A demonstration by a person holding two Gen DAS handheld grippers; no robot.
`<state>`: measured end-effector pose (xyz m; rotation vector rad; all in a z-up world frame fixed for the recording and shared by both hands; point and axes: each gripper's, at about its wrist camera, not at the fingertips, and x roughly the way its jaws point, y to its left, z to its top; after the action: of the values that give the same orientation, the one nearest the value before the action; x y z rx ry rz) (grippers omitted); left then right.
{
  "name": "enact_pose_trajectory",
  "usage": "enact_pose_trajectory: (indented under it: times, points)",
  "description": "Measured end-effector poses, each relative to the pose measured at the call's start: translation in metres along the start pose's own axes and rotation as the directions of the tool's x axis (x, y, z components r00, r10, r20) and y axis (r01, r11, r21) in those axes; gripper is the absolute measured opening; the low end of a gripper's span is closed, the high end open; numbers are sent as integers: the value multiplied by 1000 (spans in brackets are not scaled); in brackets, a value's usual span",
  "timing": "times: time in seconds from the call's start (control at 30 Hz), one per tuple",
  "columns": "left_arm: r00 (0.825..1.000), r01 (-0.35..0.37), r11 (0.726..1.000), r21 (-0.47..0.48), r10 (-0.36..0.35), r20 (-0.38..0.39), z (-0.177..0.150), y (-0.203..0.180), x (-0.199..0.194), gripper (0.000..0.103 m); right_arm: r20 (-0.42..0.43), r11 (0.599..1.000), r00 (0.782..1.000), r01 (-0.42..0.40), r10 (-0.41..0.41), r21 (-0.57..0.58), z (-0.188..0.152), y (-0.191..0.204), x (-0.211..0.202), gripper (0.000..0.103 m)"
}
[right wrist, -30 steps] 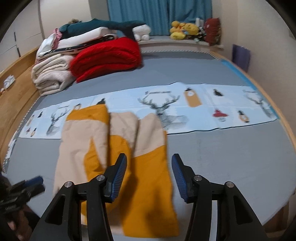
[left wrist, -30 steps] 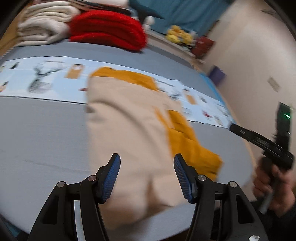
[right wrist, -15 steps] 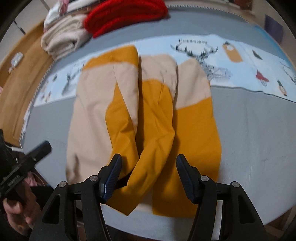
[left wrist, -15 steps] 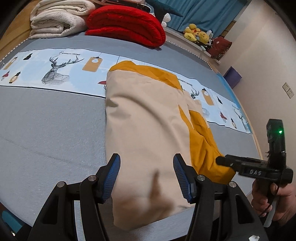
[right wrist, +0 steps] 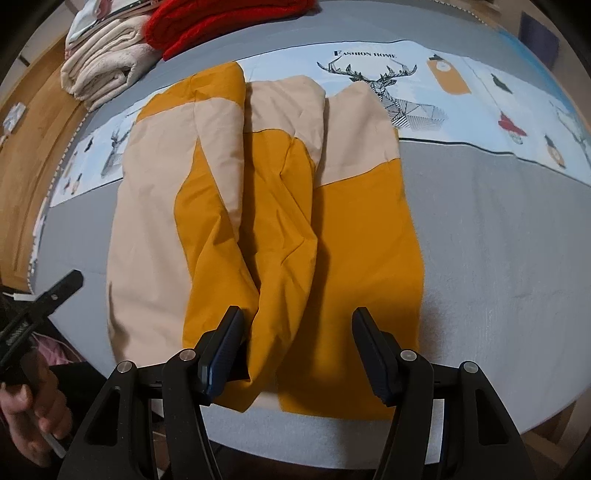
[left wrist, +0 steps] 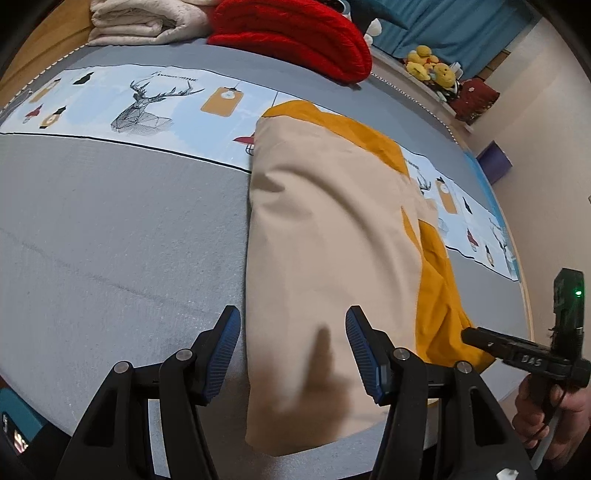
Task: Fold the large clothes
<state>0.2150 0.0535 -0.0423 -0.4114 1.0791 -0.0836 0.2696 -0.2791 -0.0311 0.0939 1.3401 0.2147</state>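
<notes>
- A grey bed cover (left wrist: pixel 110 236) fills both views, crossed by a pale blue printed band (right wrist: pixel 461 96) with stag drawings and the words "Fashion Home".
- The mustard-and-beige garment (right wrist: pixel 280 206) lies flat on the cover, its far end overlapping the band at 12 o'clock and its near end at the bed's edge at 6 o'clock.
- In the right wrist view its folded lengths lie side by side: beige at 9 o'clock, mustard from the centre to 3 o'clock.
- The left gripper (left wrist: pixel 293 350) hangs over the beige near corner with jaws apart, pads clear of the cloth, grasping nothing.
- The right gripper (right wrist: pixel 297 350) has its jaws spread; mustard cloth lies below and between them, unpinched as far as the angle shows.
- At 11 o'clock in the right wrist view sit a cream folded blanket (right wrist: pixel 107 74) and a red knitted blanket (left wrist: pixel 291 40), beside a wooden bed frame (right wrist: pixel 33 147).
- At 1 o'clock in the left wrist view: teal curtains (left wrist: pixel 443 26), yellow plush toys (left wrist: pixel 432 66) on a ledge, and a beige wall (left wrist: pixel 546 147).
</notes>
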Motion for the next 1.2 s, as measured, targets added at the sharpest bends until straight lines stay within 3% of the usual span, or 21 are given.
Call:
enact_pose_trajectory:
  times: [0.1,0.23,0.3,0.47,0.53,0.57,0.6,0.7,0.8,0.93,1.1,1.17,1.2]
  points:
    - [1000,-4,1000,-3,4,0,-1,2,0,55,43,998,997,-60,59,15,2,2,-10,62]
    - [1000,-8,1000,-1,8,-3,-1,2,0,55,134,984,975,-173,176,-32,6,17,-29,62]
    - [1000,-9,1000,0,9,-4,-2,2,0,55,112,981,975,-184,190,-66,5,26,-25,62]
    - [1000,-17,1000,4,17,-7,-2,4,0,55,-11,986,1000,-18,16,-163,-1,44,10,62]
    - [1000,-24,1000,0,24,-8,-2,6,0,55,-7,978,999,39,-41,-206,-3,47,14,40]
    - [1000,-28,1000,-6,28,-10,-2,8,0,55,1,975,1000,30,-31,-221,-4,48,12,18]
    - [1000,-30,999,-12,29,-12,-3,10,1,55,14,975,1000,6,-3,-224,-4,48,7,13]
    - [999,-29,999,-22,28,-16,-3,12,2,55,92,975,992,-61,82,-215,-7,38,-20,8]
    - [1000,-18,1000,2,18,-15,-4,6,2,55,201,978,963,-153,180,-143,-13,12,-58,6]
    - [999,31,999,35,-31,-10,-5,-10,1,55,264,983,950,-138,165,-118,-30,-24,-86,6]
    - [987,154,982,110,-148,-63,-8,-42,10,56,202,997,977,-68,71,-20,-46,-70,-80,6]
    - [980,181,971,156,-164,-116,-15,-54,20,57,127,999,990,-54,54,3,-50,-81,-63,6]
    - [977,166,964,208,-132,-167,-22,-62,32,57,73,999,997,-38,38,-1,-52,-83,-50,6]
